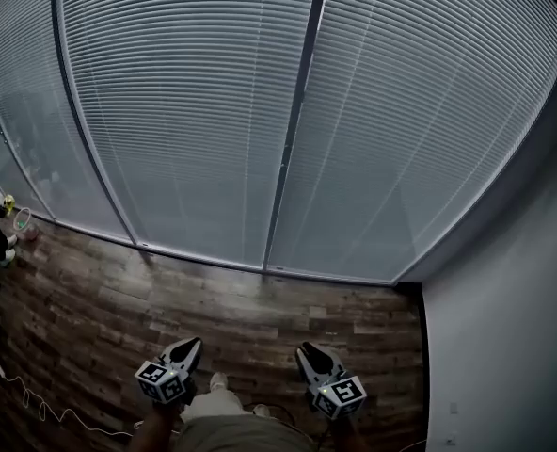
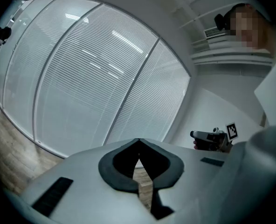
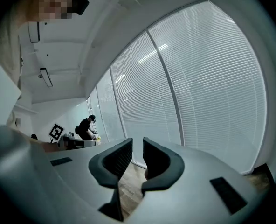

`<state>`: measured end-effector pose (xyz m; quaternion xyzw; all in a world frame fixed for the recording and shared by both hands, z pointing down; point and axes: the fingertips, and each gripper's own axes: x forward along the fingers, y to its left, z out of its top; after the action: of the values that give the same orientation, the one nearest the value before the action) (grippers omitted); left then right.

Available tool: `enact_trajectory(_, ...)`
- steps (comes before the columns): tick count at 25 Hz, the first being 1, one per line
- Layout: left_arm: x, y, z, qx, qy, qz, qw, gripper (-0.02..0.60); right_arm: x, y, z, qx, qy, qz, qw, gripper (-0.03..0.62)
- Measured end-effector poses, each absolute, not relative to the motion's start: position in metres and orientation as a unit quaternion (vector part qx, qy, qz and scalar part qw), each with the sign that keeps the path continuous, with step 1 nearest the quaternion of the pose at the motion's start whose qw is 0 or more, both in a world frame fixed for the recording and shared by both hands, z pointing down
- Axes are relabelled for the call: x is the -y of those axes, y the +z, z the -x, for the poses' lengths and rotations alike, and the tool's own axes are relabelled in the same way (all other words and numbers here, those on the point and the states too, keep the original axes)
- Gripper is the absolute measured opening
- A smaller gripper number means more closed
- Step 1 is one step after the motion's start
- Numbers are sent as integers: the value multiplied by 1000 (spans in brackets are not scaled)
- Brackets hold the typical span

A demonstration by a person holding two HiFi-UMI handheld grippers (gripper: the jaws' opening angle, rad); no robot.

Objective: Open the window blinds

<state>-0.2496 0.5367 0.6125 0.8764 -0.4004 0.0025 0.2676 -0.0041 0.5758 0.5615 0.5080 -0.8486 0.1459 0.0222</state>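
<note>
- Head view is showing the window blinds (image 1: 194,111) hanging fully down with the slats closed. They are filling the far side above the wooden floor (image 1: 90,318).
- Left tool (image 1: 191,346) is pointing toward the blinds from well apart, its tips clenched together on nothing.
- Right tool (image 1: 308,350) is sitting just to the right of it, all but clenched, with only a slit between the jaws. It is also carrying nothing.
- No wand or cord is showing up clearly. A thin line beside the dark mullion (image 1: 293,130) may be one, but I cannot tell.
- Going in with both tools clenched is likely to mean pushing on slats rather than gripping a control, which could be bending them.
- Pinching a slat edge by mistake could be kinking it, since such thin slats are probably giving way easily.
- A loose white cable (image 1: 34,405) is lying on the floor at the near left, and stepping that way could be snagging a foot.
</note>
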Motion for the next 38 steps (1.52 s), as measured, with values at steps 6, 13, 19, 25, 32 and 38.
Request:
enact_trajectory(6,-484,606,282,388,10,-886,256,15,-532,558,29,845,131,-517,38,58)
enact_trajectory(13,-449,617,313,366,18,-892,265,15,-494,558,57,831,127,-540,31,58)
enact_trajectory(19,-415,633,337,351,28,-903,245,15,-461,577,83,824,130,-552,23,58)
enact_trajectory(25,-399,640,351,358,20,-895,264,15,-444,579,97,824,123,-552,30,58)
enact_trajectory(32,-390,642,354,346,13,-904,251,15,-430,571,95,818,114,-563,33,58)
enact_trajectory(38,-369,634,333,333,34,-913,234,15,-401,579,83,820,125,-558,37,58)
